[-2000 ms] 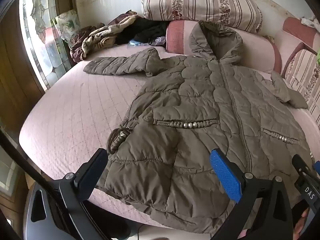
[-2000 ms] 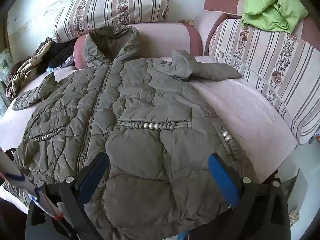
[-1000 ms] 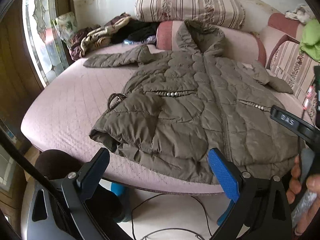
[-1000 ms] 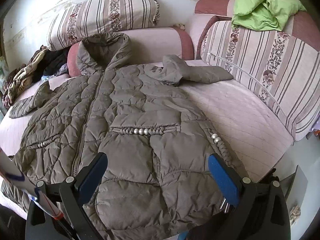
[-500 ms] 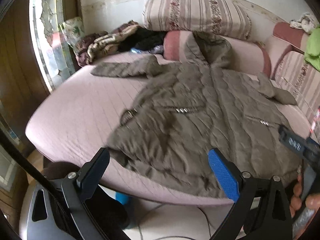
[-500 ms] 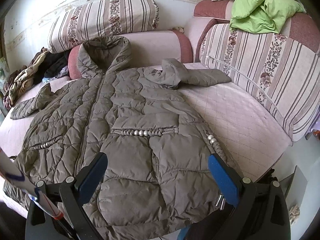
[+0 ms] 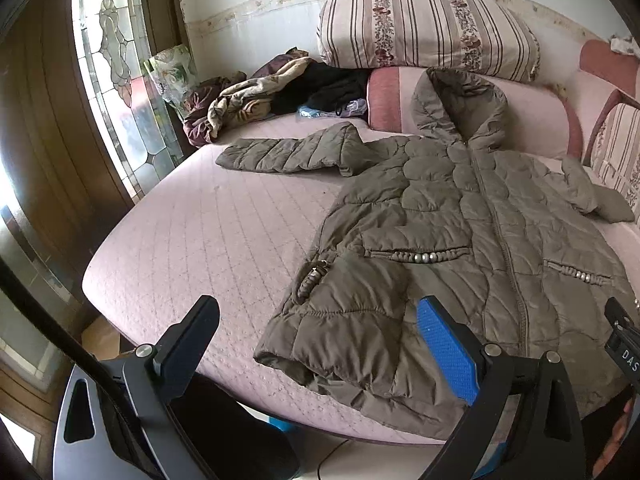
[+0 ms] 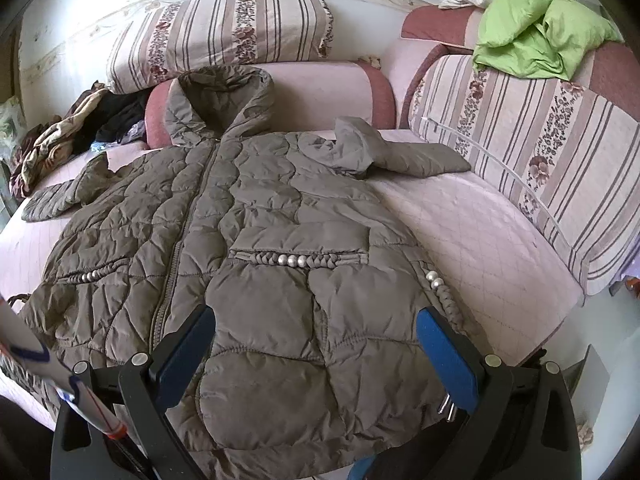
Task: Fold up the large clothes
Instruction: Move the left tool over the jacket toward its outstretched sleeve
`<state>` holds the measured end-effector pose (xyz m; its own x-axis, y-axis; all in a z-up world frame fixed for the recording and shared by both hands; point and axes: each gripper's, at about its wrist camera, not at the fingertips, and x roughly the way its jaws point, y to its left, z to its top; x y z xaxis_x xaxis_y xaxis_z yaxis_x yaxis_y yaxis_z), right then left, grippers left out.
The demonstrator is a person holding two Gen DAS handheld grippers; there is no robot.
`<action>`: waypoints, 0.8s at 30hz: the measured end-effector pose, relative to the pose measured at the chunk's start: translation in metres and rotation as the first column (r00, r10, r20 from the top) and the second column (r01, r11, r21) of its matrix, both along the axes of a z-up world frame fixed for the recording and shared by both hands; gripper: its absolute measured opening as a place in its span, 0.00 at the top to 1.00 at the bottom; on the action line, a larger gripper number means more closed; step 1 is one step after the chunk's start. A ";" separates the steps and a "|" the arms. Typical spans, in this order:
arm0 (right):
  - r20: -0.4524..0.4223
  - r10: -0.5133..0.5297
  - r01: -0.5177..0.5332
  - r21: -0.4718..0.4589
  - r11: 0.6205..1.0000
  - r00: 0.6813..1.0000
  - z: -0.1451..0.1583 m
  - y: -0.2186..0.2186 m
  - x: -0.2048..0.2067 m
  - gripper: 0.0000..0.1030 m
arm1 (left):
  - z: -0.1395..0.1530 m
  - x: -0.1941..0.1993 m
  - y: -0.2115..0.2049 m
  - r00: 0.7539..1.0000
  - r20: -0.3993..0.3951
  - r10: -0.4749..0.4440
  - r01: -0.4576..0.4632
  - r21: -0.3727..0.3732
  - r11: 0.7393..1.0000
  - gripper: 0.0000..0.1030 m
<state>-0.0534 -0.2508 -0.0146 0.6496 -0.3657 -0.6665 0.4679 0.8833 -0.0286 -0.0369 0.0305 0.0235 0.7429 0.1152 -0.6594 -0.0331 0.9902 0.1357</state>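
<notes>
A large olive-brown quilted hooded coat (image 7: pixel 460 240) (image 8: pixel 256 248) lies front up and zipped on a pink quilted bed (image 7: pixel 192 240) (image 8: pixel 480 232). Its hood leans on a pink bolster, and both sleeves stretch sideways. The hem's left corner is rumpled and folded under near the bed's edge. My left gripper (image 7: pixel 320 344) hovers open above that corner, holding nothing. Over the hem's right part, my right gripper (image 8: pixel 316 344) stands open, also holding nothing.
Striped floral cushions (image 7: pixel 428 32) (image 8: pixel 520 152) line the back and right side. A heap of dark and beige clothes (image 7: pixel 272 92) sits at the back left near a stained-glass door (image 7: pixel 120 80). A green garment (image 8: pixel 536 28) lies on the right backrest. A hand (image 7: pixel 620 432) shows at bottom right.
The left gripper drew back and lower from the bed, then came forward again over the hem's left corner, which is now rumpled. The right gripper has barely shifted. Both stayed open.
</notes>
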 end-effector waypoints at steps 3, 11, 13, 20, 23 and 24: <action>0.003 0.017 -0.017 -0.005 1.000 1.000 -0.001 0.003 0.001 0.01 | -0.003 0.002 0.001 1.000 -0.024 -0.006 0.006 0.001 1.000 0.04; -0.007 0.062 -0.062 -0.014 0.998 0.998 -0.003 0.014 0.004 0.01 | -0.013 0.010 0.005 0.996 -0.087 -0.023 0.021 -0.020 1.000 0.04; -0.008 0.072 -0.072 -0.018 0.997 0.997 -0.003 0.017 0.005 0.01 | -0.015 0.011 0.006 0.995 -0.096 -0.027 0.025 -0.020 0.999 0.04; -0.016 0.090 -0.090 -0.028 0.996 0.996 -0.005 0.024 0.008 0.01 | -0.021 0.018 0.011 0.994 -0.107 -0.026 0.025 -0.009 1.000 0.04; -0.021 0.098 -0.099 -0.032 0.995 0.995 -0.007 0.026 0.010 0.01 | -0.023 0.020 0.012 0.995 -0.098 -0.019 0.020 0.008 1.000 0.04; -0.023 0.102 -0.103 -0.033 0.994 0.995 -0.007 0.027 0.011 0.01 | -0.024 0.021 0.012 0.995 -0.100 -0.023 0.024 0.012 1.000 0.04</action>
<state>-0.0428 -0.2236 -0.0218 0.6706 -0.3208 -0.6689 0.3741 0.9248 -0.0685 -0.0163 0.0424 -0.0002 0.6763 0.1077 -0.7287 0.0041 0.9887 0.1499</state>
